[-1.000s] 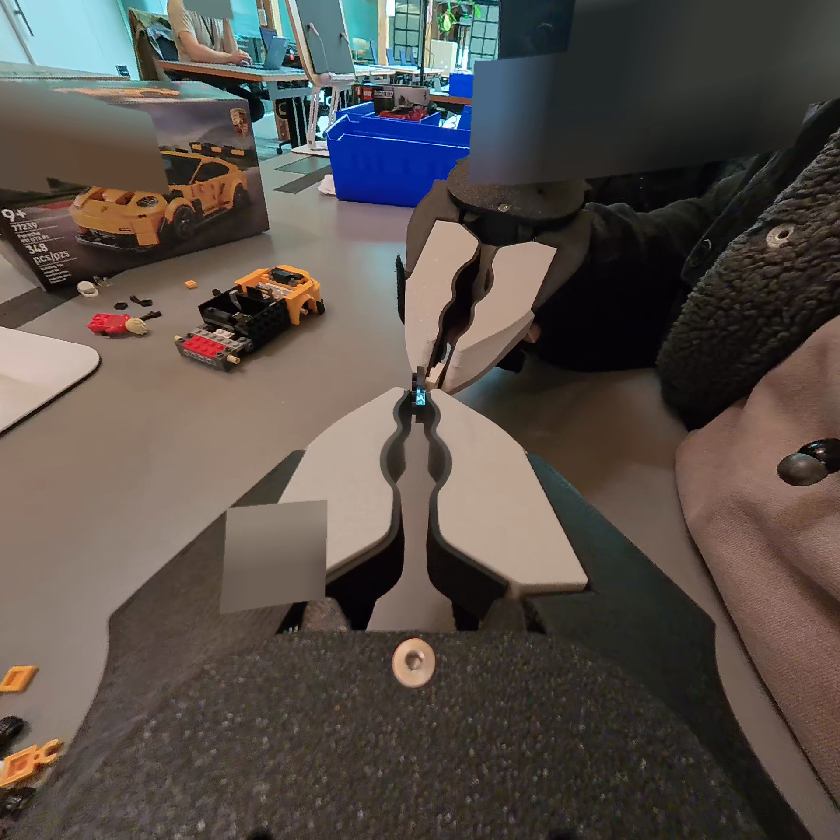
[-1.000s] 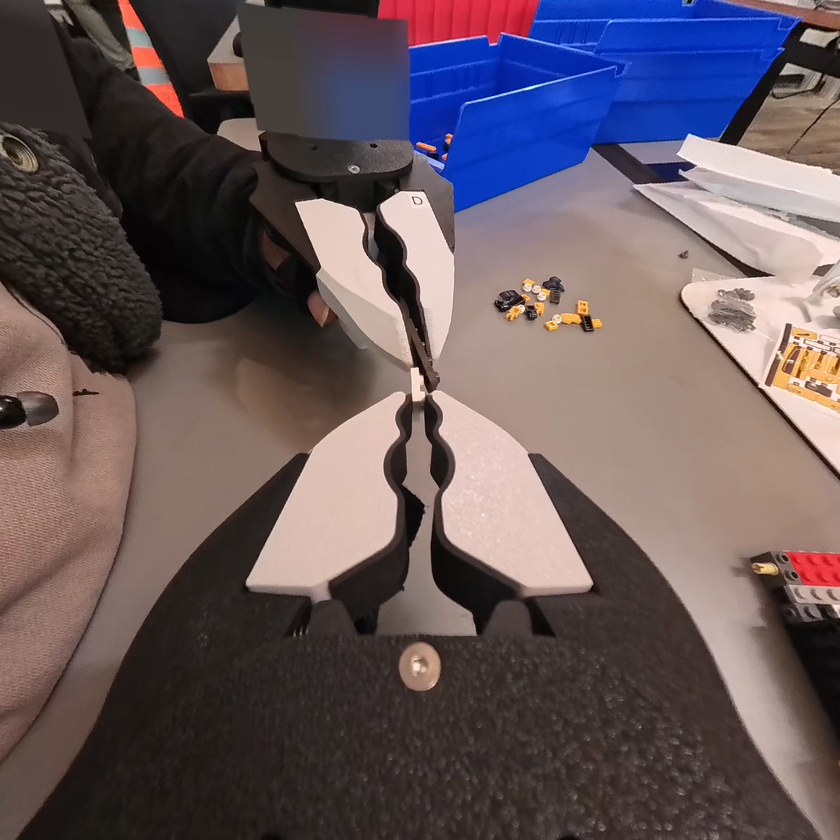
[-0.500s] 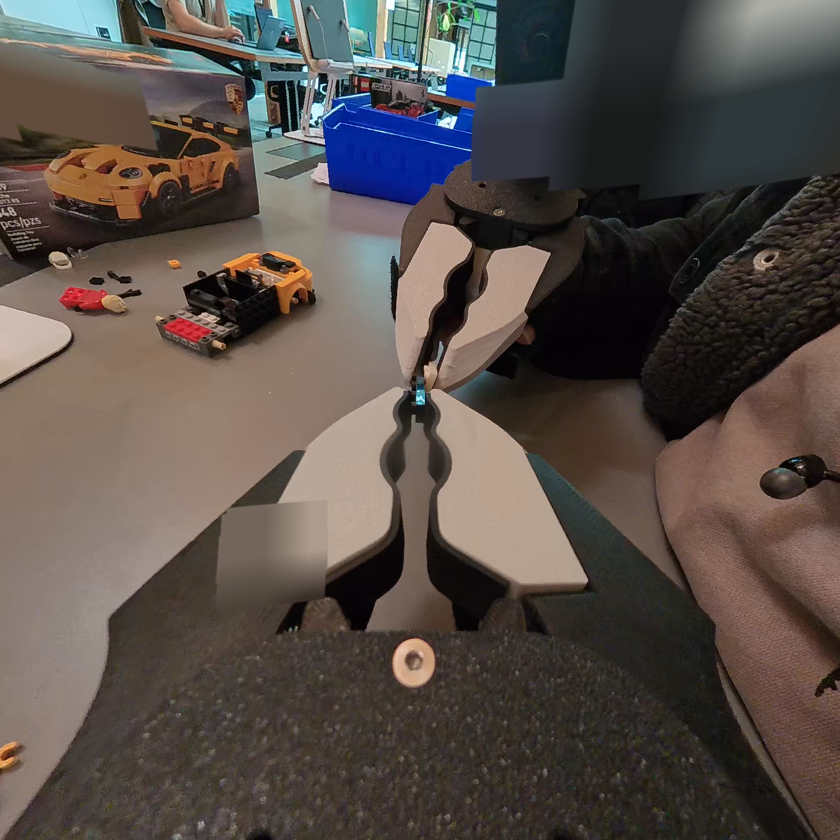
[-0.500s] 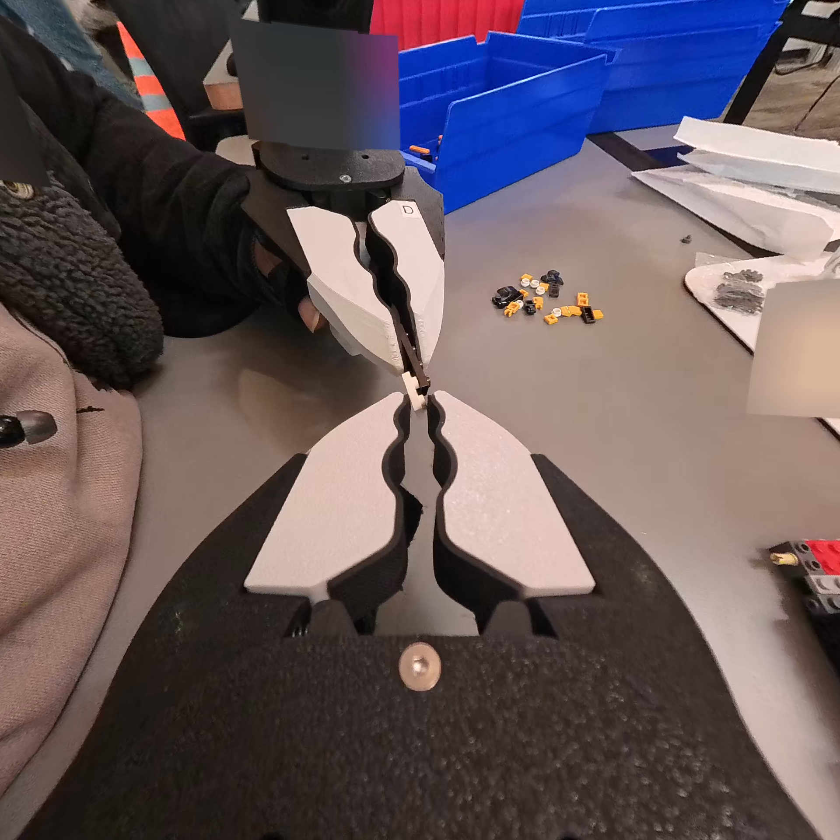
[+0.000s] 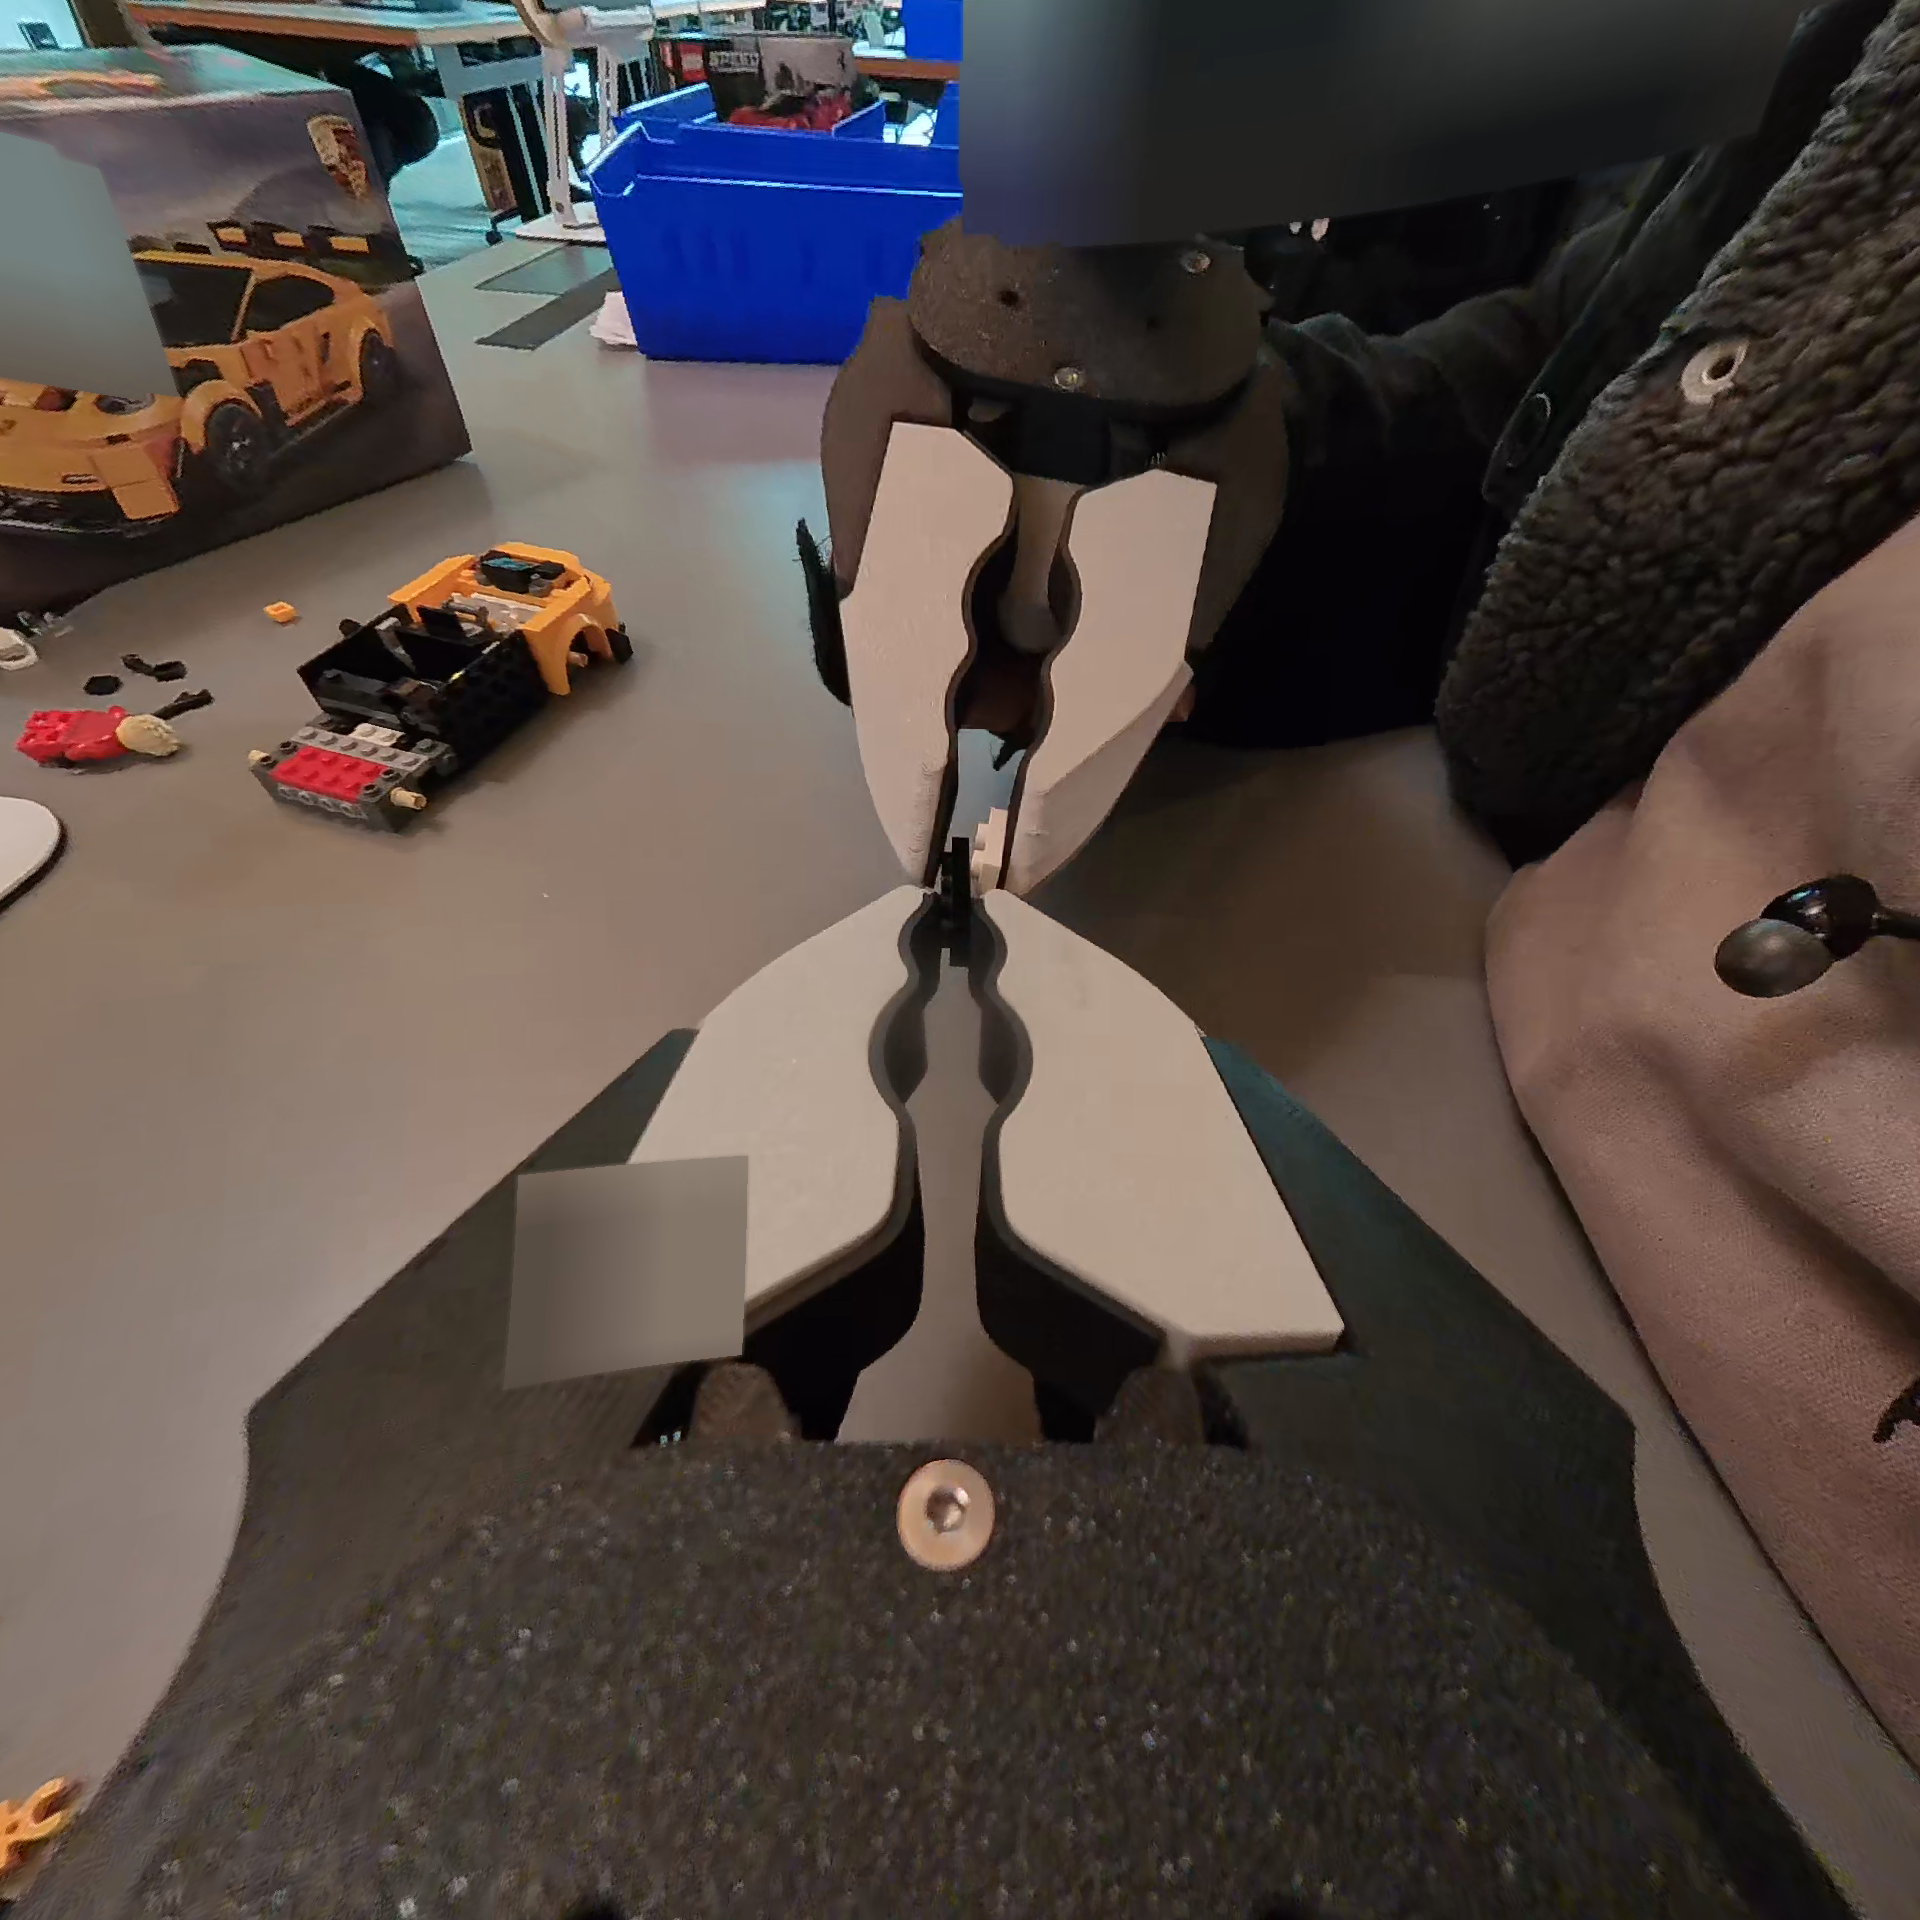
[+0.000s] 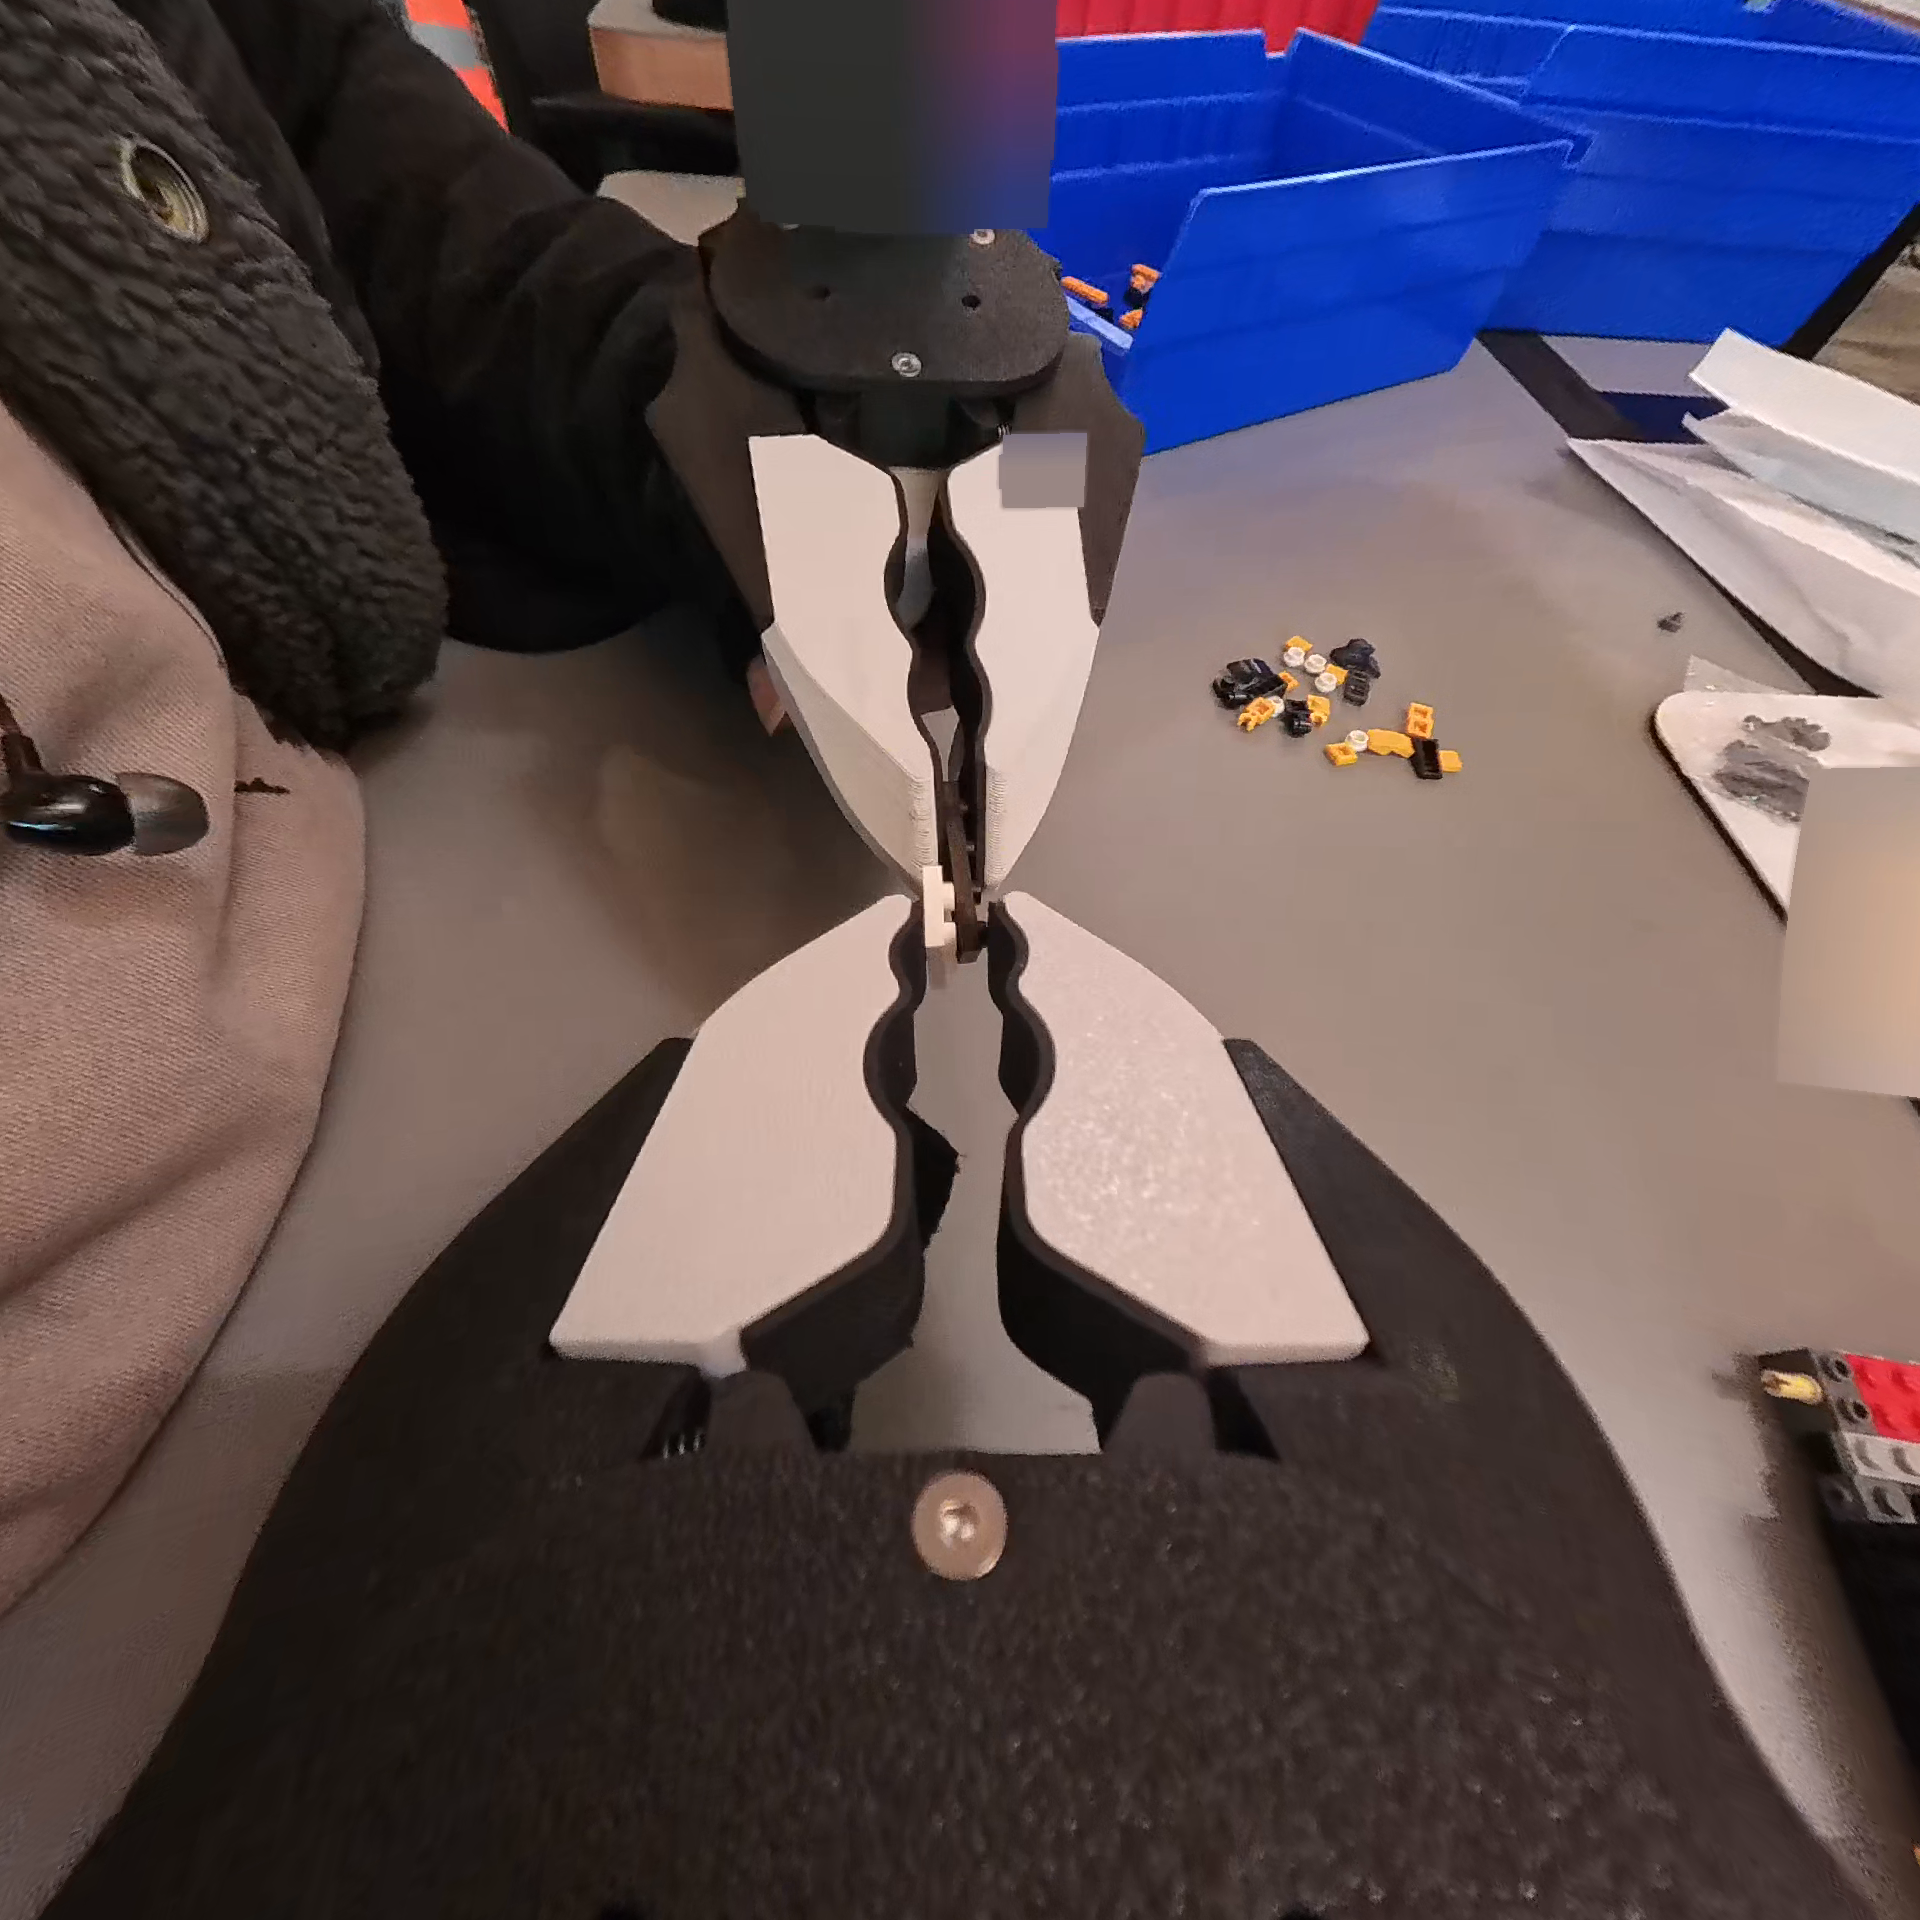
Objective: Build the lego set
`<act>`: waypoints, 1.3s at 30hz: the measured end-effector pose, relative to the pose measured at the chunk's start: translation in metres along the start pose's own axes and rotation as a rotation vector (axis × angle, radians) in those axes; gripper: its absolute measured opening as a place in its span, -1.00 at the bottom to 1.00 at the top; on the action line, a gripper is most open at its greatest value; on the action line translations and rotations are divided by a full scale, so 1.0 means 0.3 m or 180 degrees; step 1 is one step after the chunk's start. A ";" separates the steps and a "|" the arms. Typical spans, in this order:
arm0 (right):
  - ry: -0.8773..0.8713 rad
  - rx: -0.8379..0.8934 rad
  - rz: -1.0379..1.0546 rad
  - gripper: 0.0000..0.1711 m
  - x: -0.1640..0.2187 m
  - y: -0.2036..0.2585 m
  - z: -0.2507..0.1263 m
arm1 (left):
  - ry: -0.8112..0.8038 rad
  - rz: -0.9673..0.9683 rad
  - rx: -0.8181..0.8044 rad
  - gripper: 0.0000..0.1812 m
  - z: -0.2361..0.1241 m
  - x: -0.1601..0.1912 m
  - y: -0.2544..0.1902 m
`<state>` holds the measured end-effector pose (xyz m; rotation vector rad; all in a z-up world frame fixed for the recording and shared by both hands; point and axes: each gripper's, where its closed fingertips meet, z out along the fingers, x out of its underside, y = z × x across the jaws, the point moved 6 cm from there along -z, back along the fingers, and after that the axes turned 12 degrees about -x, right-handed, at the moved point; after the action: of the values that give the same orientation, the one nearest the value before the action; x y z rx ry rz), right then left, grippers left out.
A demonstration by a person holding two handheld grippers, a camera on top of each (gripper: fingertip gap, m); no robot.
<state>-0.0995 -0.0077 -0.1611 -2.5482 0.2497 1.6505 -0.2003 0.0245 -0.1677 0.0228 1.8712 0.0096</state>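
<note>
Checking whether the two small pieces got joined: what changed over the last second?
The white piece and black piece now sit pressed side by side between the tips; a second ago they only met end to end. The right claw and left claw both kept their grips, tip to tip. The partly built car stayed put.

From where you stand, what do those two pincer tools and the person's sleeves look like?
Each gripper, left and right, has a rough black speckled body with a silver screw, and two pale grey flat fingers with wavy black-lined inner edges tapering to points. The sleeve is black, under a dark fleecy cuff.
</note>
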 end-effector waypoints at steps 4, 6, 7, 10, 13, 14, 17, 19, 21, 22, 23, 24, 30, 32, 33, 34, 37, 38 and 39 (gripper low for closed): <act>-0.0035 -0.0038 0.0004 -0.87 -0.003 0.004 -0.002 | -0.0072 -0.0004 0.0039 -0.95 -0.003 -0.006 -0.004; -0.0039 -0.0041 0.0003 -0.86 -0.003 0.004 -0.002 | -0.0077 -0.0009 0.0053 -0.95 -0.004 -0.006 -0.004; -0.0049 -0.0051 0.0008 -0.86 -0.004 0.005 -0.002 | -0.0080 -0.0002 0.0059 -0.95 -0.005 -0.007 -0.005; -0.0081 -0.0087 0.0027 -0.86 -0.007 0.009 -0.002 | -0.0115 0.0005 0.0087 -0.95 -0.008 -0.009 -0.008; -0.0119 -0.0118 0.0034 -0.86 -0.010 0.011 -0.003 | -0.0159 0.0008 0.0115 -0.95 -0.011 -0.011 -0.010; -0.0130 -0.0127 0.0020 -0.86 -0.012 0.014 -0.003 | -0.0185 0.0011 0.0130 -0.95 -0.013 -0.014 -0.012; -0.0130 -0.0140 -0.0021 -0.86 -0.014 0.019 -0.003 | -0.0212 0.0015 0.0160 -0.95 -0.015 -0.015 -0.015; -0.0142 -0.0147 -0.0060 -0.88 -0.018 0.024 -0.003 | -0.0222 0.0003 0.0186 -0.95 -0.016 -0.017 -0.016; -0.0142 -0.0173 -0.0058 -0.88 -0.018 0.027 -0.003 | -0.0226 0.0004 0.0216 -0.95 -0.018 -0.017 -0.018; -0.0149 -0.0184 -0.0062 -0.88 -0.019 0.029 -0.003 | -0.0228 0.0005 0.0234 -0.95 -0.018 -0.016 -0.020; -0.0164 -0.0187 -0.0073 -0.88 -0.021 0.031 -0.003 | -0.0239 -0.0001 0.0257 -0.95 -0.019 -0.017 -0.021; -0.0179 -0.0194 -0.0084 -0.88 -0.024 0.033 -0.003 | -0.0256 -0.0012 0.0285 -0.95 -0.021 -0.018 -0.022; -0.0172 -0.0219 -0.0087 -0.88 -0.023 0.037 -0.001 | -0.0226 0.0102 0.0346 -0.94 -0.027 -0.017 -0.026; -0.0173 -0.0192 -0.0088 -0.88 -0.022 0.034 -0.004 | -0.0198 0.0148 0.0340 -0.92 -0.032 -0.014 -0.022; -0.0177 -0.0191 -0.0075 -0.88 -0.022 0.033 -0.006 | -0.0192 0.0151 0.0336 -0.92 -0.035 -0.013 -0.018; -0.0177 -0.0193 -0.0076 -0.88 -0.022 0.033 -0.006 | -0.0188 0.0150 0.0333 -0.93 -0.037 -0.013 -0.016; -0.0128 -0.0205 -0.0088 -0.88 -0.017 0.036 -0.001 | -0.0184 0.0175 0.0326 -0.95 -0.038 -0.014 -0.020; -0.0132 -0.0208 -0.0083 -0.88 -0.017 0.037 -0.001 | -0.0173 0.0184 0.0326 -0.95 -0.038 -0.014 -0.021; -0.0144 -0.0214 -0.0086 -0.88 -0.018 0.038 0.000 | -0.0173 0.0190 0.0331 -0.95 -0.040 -0.015 -0.021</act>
<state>-0.1038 -0.0184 -0.1559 -2.5464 0.1580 1.7331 -0.2104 0.0181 -0.1600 0.1493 1.8146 -0.0467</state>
